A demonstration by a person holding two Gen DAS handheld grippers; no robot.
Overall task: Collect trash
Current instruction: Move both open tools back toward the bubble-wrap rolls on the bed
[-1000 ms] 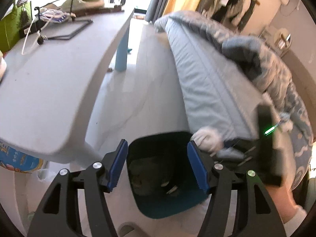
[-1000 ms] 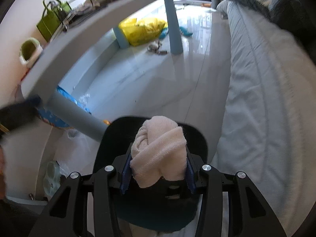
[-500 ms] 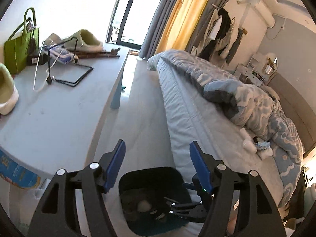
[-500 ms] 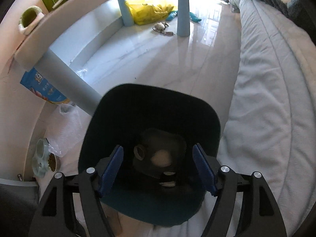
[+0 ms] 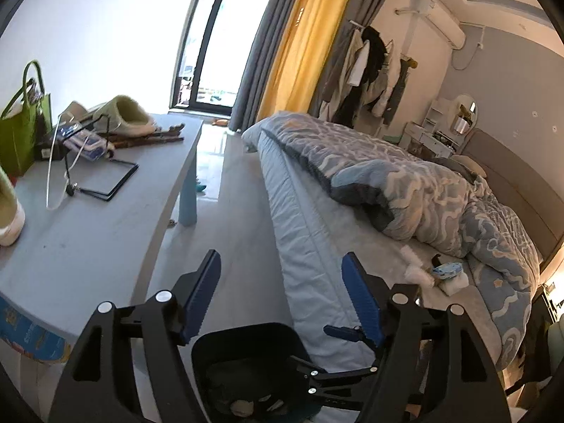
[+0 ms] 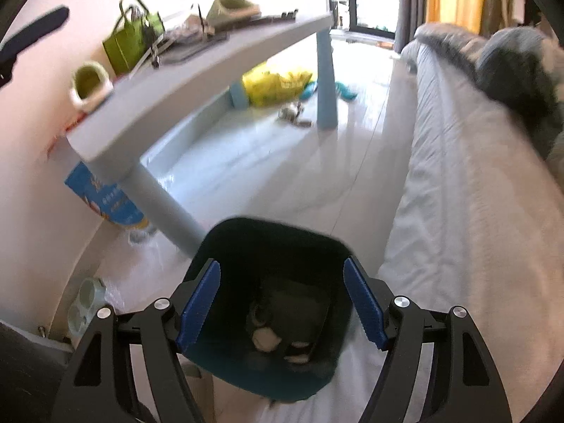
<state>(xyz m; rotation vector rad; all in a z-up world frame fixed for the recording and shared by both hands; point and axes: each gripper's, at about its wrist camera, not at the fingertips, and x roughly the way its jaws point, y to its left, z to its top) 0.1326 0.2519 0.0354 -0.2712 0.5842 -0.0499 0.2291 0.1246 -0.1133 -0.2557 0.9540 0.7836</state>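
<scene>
A dark teal trash bin (image 6: 268, 246) stands on the floor between the table leg and the bed. Inside it lies a pale wad (image 6: 265, 339) among dark rubbish. My right gripper (image 6: 282, 303) hangs open over the bin with nothing between its blue pads. My left gripper (image 5: 282, 296) is higher, aimed along the bed, its jaws opening and empty. Below it in the left wrist view are the bin (image 5: 225, 359) and a blue-padded finger (image 5: 343, 331) of the right gripper. On the bed sheet lie white tissues (image 5: 417, 273) and a small blue packet (image 5: 447, 268).
A grey table (image 5: 88, 239) at the left carries a green bag (image 5: 17, 134), slippers and a wire stand. Its leg (image 6: 165, 211) stands close to the bin. A rumpled quilt (image 5: 405, 183) covers the bed. A yellow bag (image 6: 275, 83) lies under the table.
The right gripper opened and let go of the rolled pale wad, which now lies in the bin. The left gripper rose and tilted up, so the bed top came into view.
</scene>
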